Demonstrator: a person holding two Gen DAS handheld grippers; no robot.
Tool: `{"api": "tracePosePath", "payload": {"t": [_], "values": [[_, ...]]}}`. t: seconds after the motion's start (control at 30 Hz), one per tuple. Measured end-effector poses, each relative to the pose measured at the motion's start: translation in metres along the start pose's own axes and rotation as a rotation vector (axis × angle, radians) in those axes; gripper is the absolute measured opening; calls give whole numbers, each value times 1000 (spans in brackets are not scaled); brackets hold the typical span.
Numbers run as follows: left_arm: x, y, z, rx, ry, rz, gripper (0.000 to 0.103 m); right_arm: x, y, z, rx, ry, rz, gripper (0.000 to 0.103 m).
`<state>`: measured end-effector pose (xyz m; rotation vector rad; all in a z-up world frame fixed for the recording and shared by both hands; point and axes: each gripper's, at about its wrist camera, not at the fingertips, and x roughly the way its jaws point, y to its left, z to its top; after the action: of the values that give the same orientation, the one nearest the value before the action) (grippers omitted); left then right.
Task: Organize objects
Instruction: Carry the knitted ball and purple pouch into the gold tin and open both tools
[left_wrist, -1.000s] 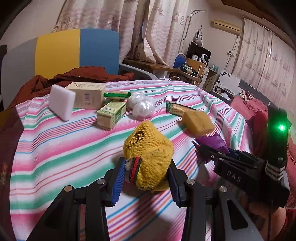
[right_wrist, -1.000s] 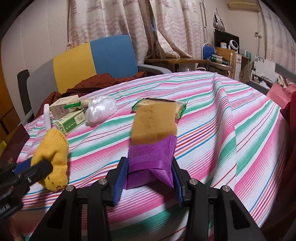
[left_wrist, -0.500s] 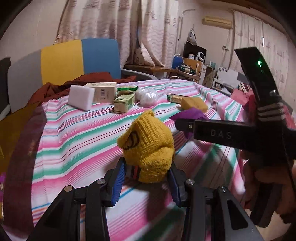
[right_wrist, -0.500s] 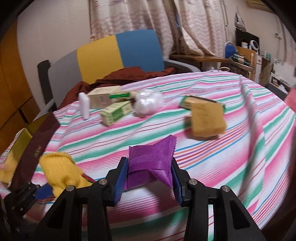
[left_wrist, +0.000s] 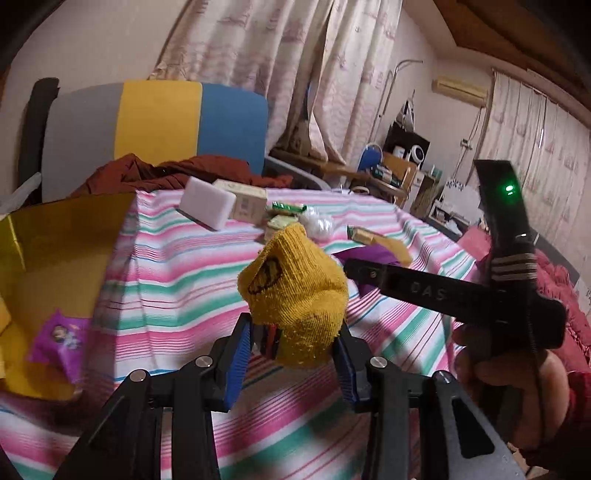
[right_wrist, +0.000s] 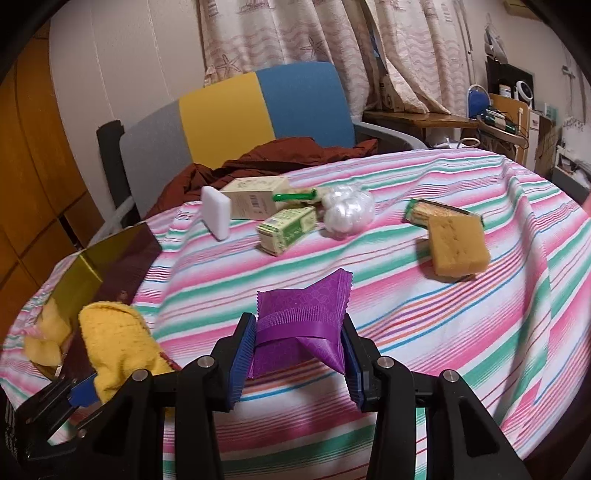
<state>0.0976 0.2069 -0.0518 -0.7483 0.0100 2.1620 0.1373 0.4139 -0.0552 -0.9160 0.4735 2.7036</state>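
My left gripper (left_wrist: 291, 354) is shut on a yellow sock (left_wrist: 295, 288) and holds it above the striped tablecloth (left_wrist: 177, 280). The sock also shows at the lower left of the right wrist view (right_wrist: 114, 347). My right gripper (right_wrist: 297, 354) is shut on a purple packet (right_wrist: 303, 321), held above the cloth. A gold box (left_wrist: 55, 258) stands at the table's left edge, with a purple packet (left_wrist: 61, 339) and yellow items inside; it also shows in the right wrist view (right_wrist: 96, 273).
On the far cloth lie a white sponge block (right_wrist: 216, 216), a beige carton (right_wrist: 255, 201), a green carton (right_wrist: 288, 234), a white plastic bundle (right_wrist: 347, 214), a green-wrapped bar (right_wrist: 436, 212) and a yellow sponge (right_wrist: 458, 249). A chair with a red cloth (right_wrist: 280, 155) stands behind.
Both grippers have swung left and back from the table's middle with their loads. The gold box has come into view at the left. The yellow sponge stays on the cloth, now farther off.
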Motion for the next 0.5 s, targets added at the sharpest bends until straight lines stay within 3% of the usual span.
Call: {"api": "tracePosePath", "payload": {"t": [0.17, 0.5], "values": [[-33, 18, 4, -38, -51, 27, 42, -3, 31, 3, -24, -5, 80, 44], [-82, 77, 6, -129, -87, 191, 42, -4, 109, 8, -96, -4, 242, 44]]}}
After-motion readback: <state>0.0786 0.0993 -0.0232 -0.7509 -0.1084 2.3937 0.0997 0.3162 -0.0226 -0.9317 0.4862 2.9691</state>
